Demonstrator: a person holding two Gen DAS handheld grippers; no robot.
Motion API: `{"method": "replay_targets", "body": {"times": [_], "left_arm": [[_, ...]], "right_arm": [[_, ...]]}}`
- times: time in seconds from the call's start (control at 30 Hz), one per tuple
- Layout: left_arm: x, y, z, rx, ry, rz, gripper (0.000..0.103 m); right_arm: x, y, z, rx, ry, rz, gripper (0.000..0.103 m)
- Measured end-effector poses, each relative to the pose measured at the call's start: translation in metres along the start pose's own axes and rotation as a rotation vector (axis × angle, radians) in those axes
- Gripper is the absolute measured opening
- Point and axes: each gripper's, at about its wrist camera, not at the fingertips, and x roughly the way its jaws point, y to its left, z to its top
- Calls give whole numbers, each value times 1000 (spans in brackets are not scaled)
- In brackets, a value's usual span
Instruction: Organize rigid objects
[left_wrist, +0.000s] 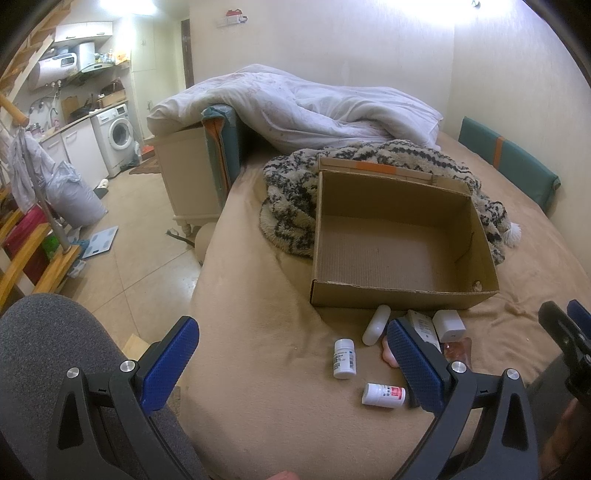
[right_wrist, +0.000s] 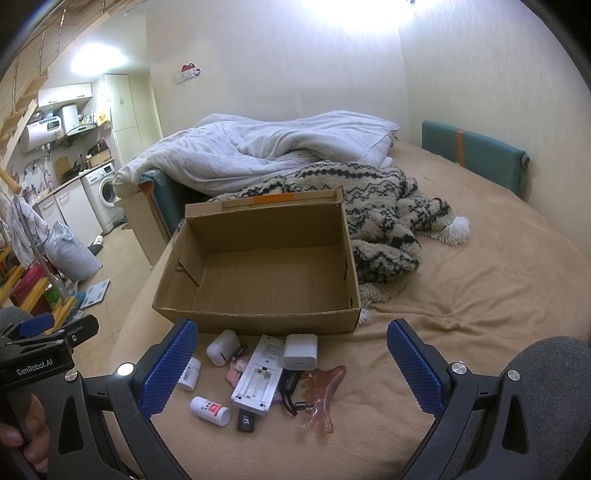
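Nothing is packed yet. The right gripper hangs released over the clutter on the bed, jaws wide and empty; the left gripper is likewise released, low beside an upright pill bottle. Advisable: take one piece at a time, starting with the white charger nearest the cardboard box, which sits empty just beyond the pile.

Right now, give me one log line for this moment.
left gripper: open, empty | right gripper: open, empty | box: empty | bottles, charger, remote: on bed
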Motion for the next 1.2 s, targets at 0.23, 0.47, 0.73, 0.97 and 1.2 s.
{"method": "replay_targets", "body": {"times": [0.23,0.47,0.73,0.97,1.2], "left_arm": [[1,0,0,0,1,0,102],[4,3,0,15,26,-22,102],[41,5,16,6,176,13,102],[96,-3,28,7,350,13,102],[147,-15,19,-31,527,-16,95]], "right_arm": [[0,0,0,0,1,1,103],[4,-2,4,10,26,1,103],[36,-12,21,63,143,77,103],[78,-26,30,119,248,78,103],[106,-45,16,220,369,72,103]]}}
